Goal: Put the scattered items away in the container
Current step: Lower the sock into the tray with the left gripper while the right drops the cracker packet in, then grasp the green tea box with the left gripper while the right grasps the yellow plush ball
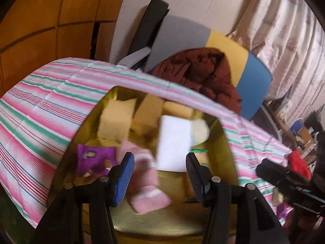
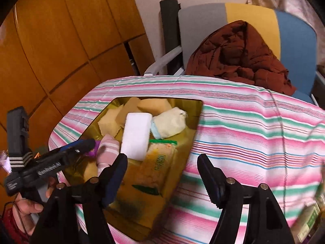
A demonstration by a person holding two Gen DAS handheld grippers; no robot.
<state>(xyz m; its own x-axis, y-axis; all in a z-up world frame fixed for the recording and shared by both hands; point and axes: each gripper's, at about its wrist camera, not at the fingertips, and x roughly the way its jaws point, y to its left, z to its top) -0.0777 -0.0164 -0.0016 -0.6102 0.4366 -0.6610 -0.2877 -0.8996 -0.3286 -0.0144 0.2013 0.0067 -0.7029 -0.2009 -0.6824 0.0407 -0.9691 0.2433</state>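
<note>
1. The left gripper [image 1: 160,174] tilts downward over the near end of the gold container [image 1: 227,140], which sits on the striped tablecloth [image 1: 40,109]. Its jaws stand apart and clamp nothing.
2. A pink striped sock [image 1: 148,181] lies between and below those jaws, blurred, inside the container; whether a pad touches it cannot be told.
3. In the right wrist view, a hand [image 2: 26,207] at the lower left corner holds the left gripper's handle, its fingers [image 2: 81,144] reaching over the container's near left corner.
4. The right gripper [image 2: 162,174] also angles downward, jaws apart and empty, above the container's near right edge.
5. Inside the container lie a white block [image 2: 135,135], yellow sponges [image 2: 154,103], a pale rolled cloth [image 2: 168,126], a tissue pack [image 2: 156,166] and a purple packet [image 1: 93,156].
</note>
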